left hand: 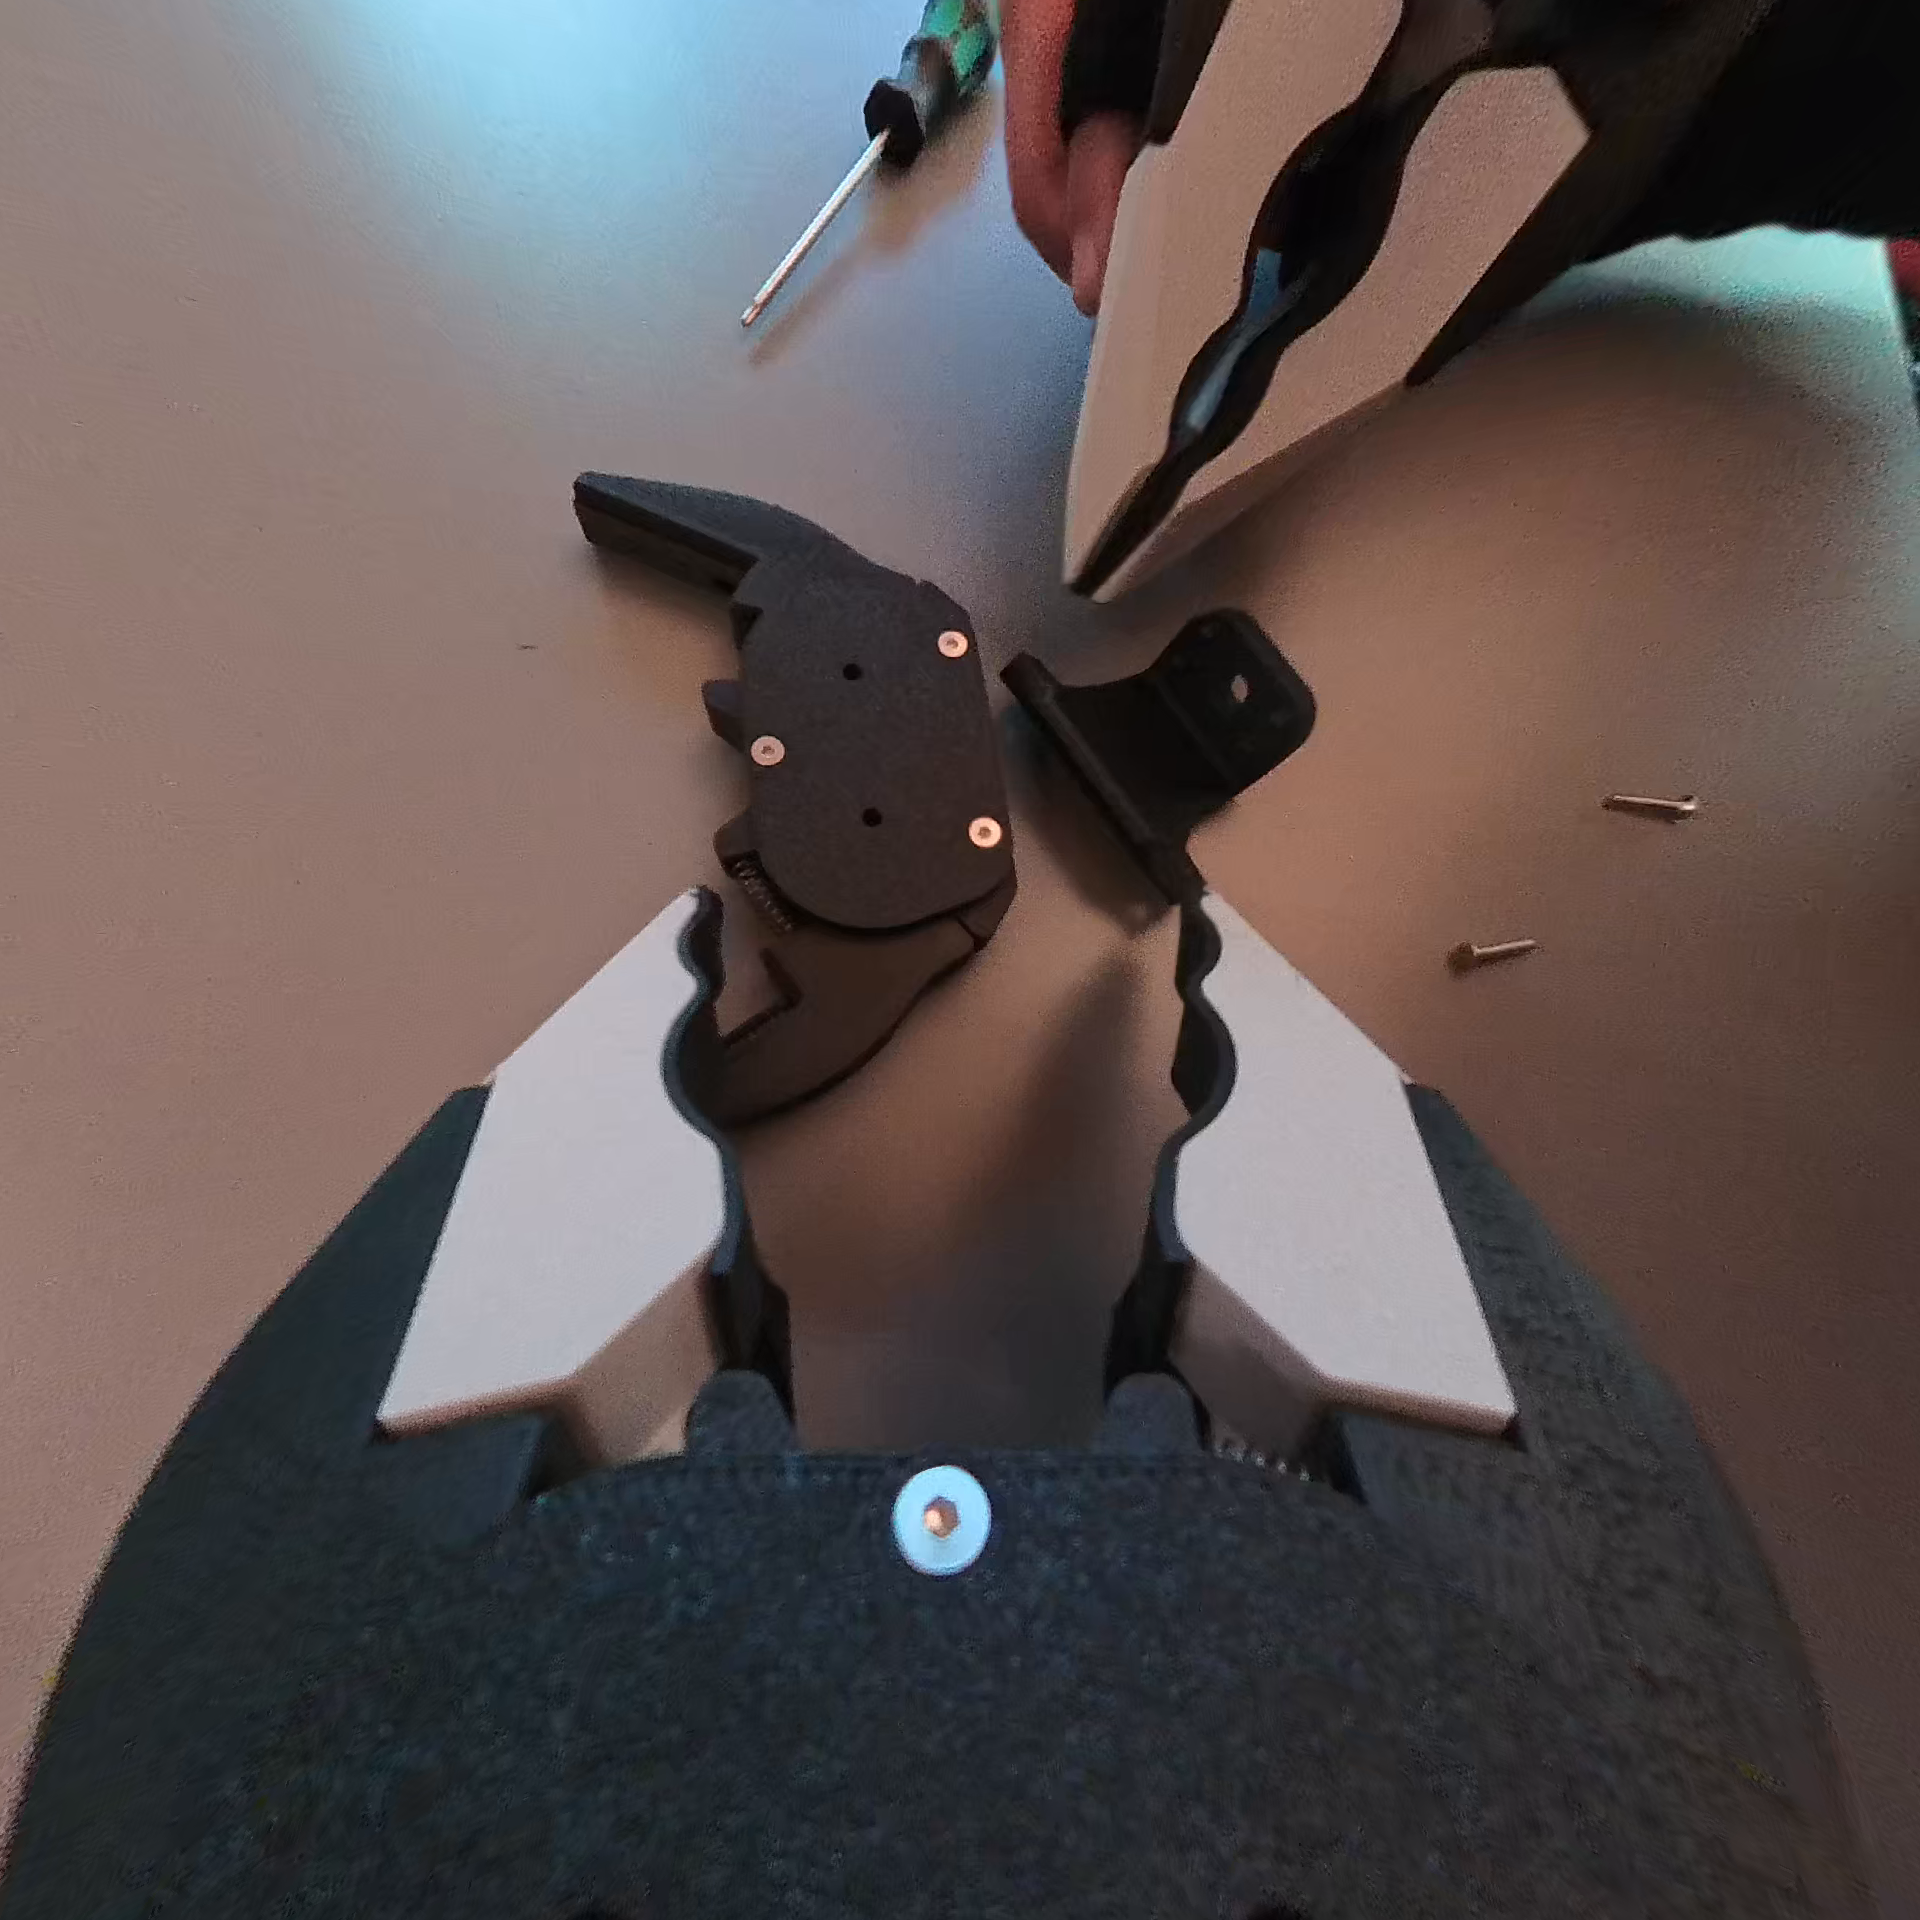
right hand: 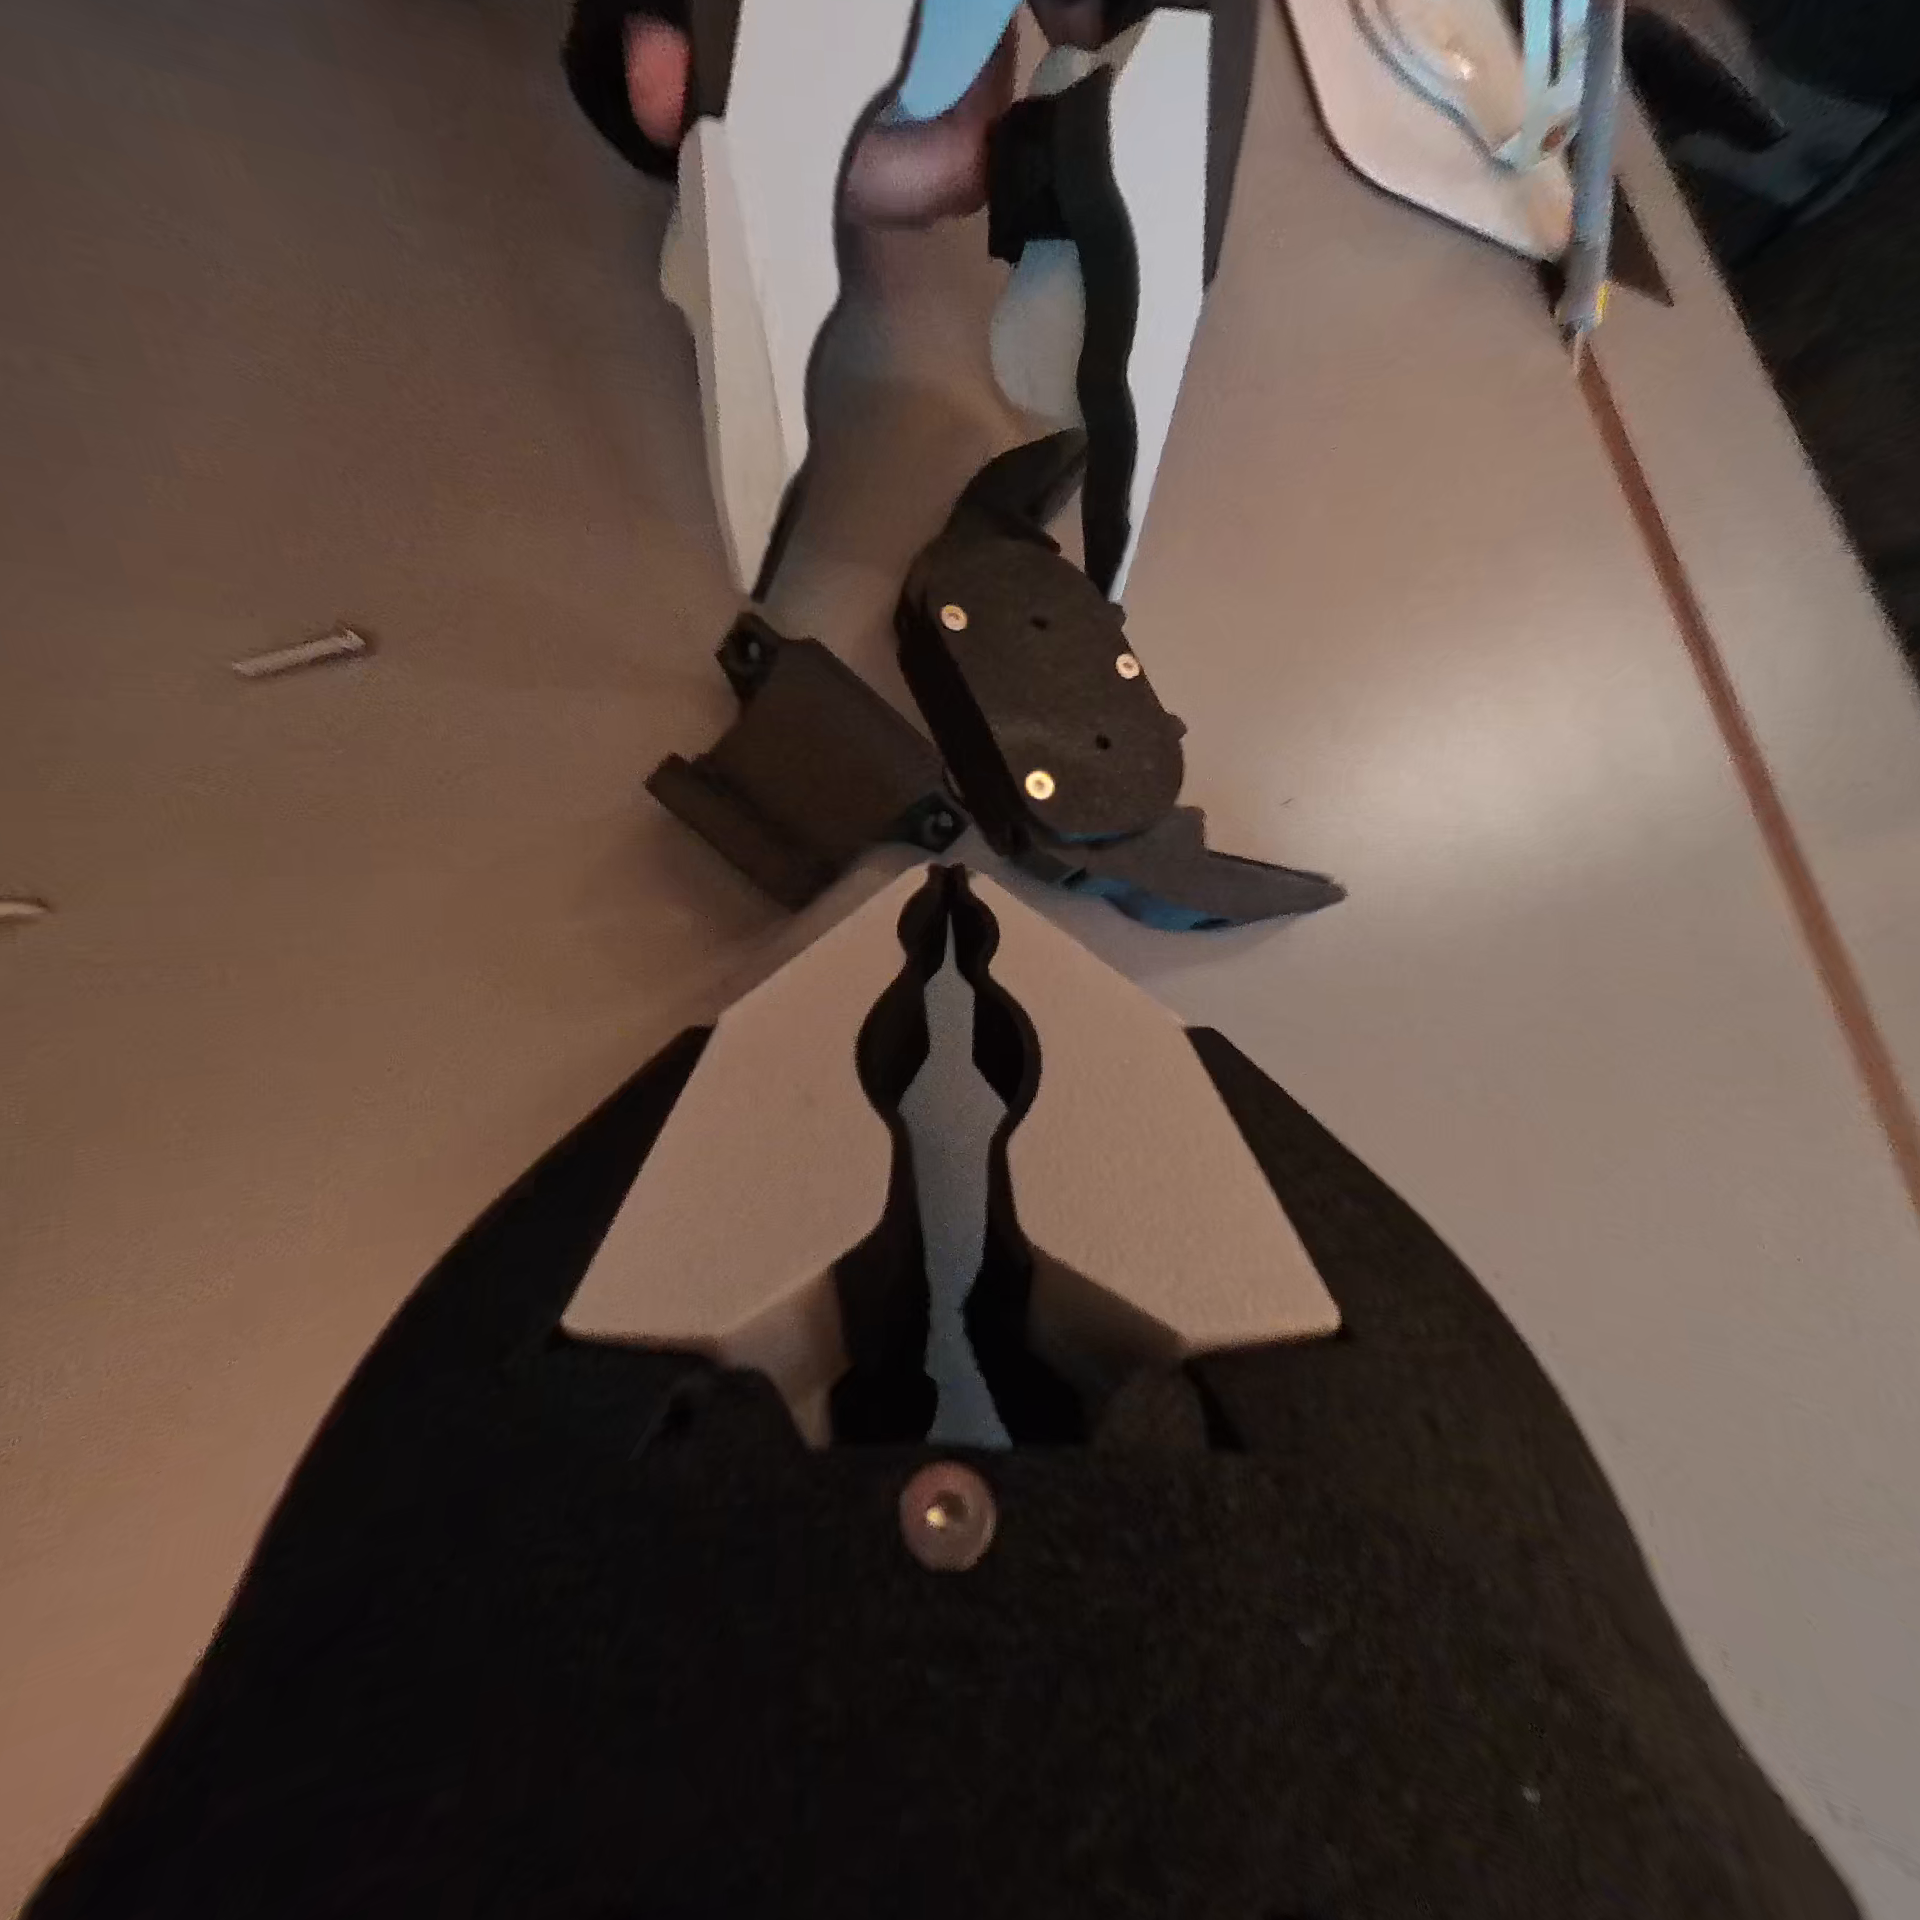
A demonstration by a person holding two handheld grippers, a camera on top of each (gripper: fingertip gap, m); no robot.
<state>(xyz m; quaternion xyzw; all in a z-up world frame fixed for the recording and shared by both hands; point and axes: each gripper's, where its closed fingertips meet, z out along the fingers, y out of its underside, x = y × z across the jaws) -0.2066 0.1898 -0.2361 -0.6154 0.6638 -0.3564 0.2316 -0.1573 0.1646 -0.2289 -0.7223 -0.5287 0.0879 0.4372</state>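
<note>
Going left to right in the left wrist view, a green-handled screwdriver (left hand: 914, 114) lies at about eleven o'clock, well apart from the parts. At centre, a black printed housing (left hand: 868, 774) with three bright screw heads lies flat on the counter (left hand: 260, 727), its long handle end pointing to ten o'clock. Just beside it, at one o'clock, sits a smaller black bracket (left hand: 1174, 727). Two loose screws (left hand: 1652, 805) rest at three o'clock, set clear of the work.

The left tool (left hand: 945, 914) stands wide and holds nothing; its left fingertip overlaps the housing's lower end, and its right fingertip meets the bracket's thin edge, though real contact is hard to confirm.

The right tool (right hand: 951, 883) has its tips nearly closed on nothing, poised just beside the bracket's near corner.
</note>
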